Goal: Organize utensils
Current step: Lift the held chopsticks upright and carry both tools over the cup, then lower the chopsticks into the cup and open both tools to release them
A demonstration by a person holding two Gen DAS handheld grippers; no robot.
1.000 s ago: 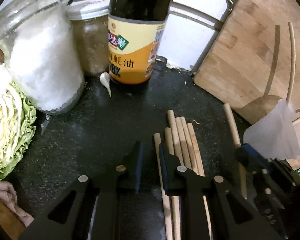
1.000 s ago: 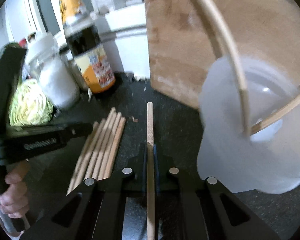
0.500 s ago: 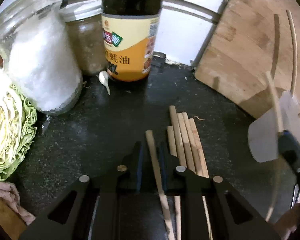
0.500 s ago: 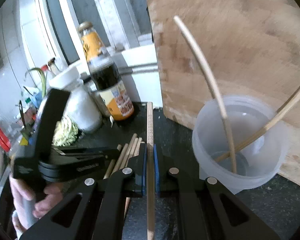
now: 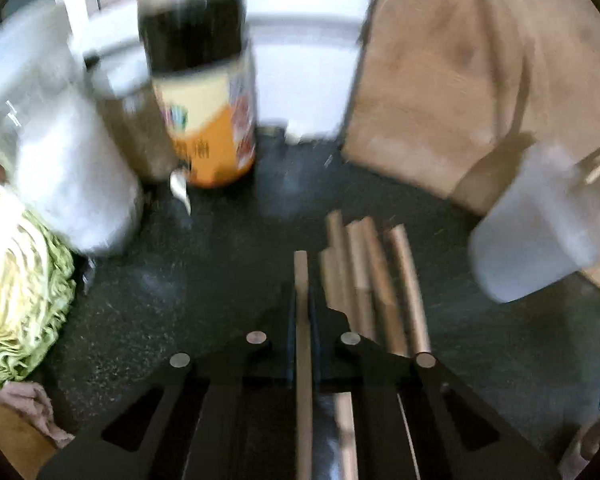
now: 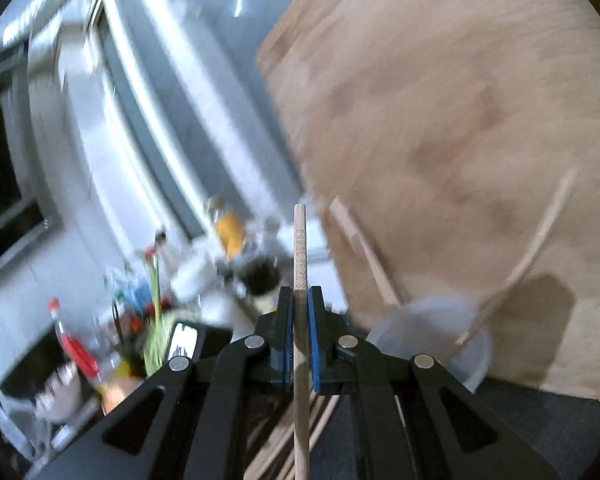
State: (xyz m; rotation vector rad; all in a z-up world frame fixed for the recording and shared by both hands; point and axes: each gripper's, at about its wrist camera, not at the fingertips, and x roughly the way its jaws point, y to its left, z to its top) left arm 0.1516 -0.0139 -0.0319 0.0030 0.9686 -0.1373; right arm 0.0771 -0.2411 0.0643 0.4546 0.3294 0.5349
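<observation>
- Wooden chopstick (image 5: 301, 320) now sits between our left jaws (image 5: 302, 312), which are closing on it; a second ago they straddled bare worktop (image 5: 172, 272).
- Right jaws (image 6: 300, 320) stay clamped on another chopstick (image 6: 300, 264), lifted from the worktop towards the cup (image 6: 432, 320).
- Four more sticks (image 5: 372, 280) lie beside the left jaws.
- Left points steeply down, right nearly level.

Home kitchen. Dark speckled worktop (image 5: 204, 280) w/ cooking stuff: sauce bottle (image 5: 204, 92) & jars (image 5: 72, 184) at back edge, cut cabbage (image 5: 16, 280) at left edge, wood board (image 5: 472, 80) leaning at back right, chopsticks (image 5: 372, 280) mid-worktop, plastic cup (image 5: 540, 232) near board.
</observation>
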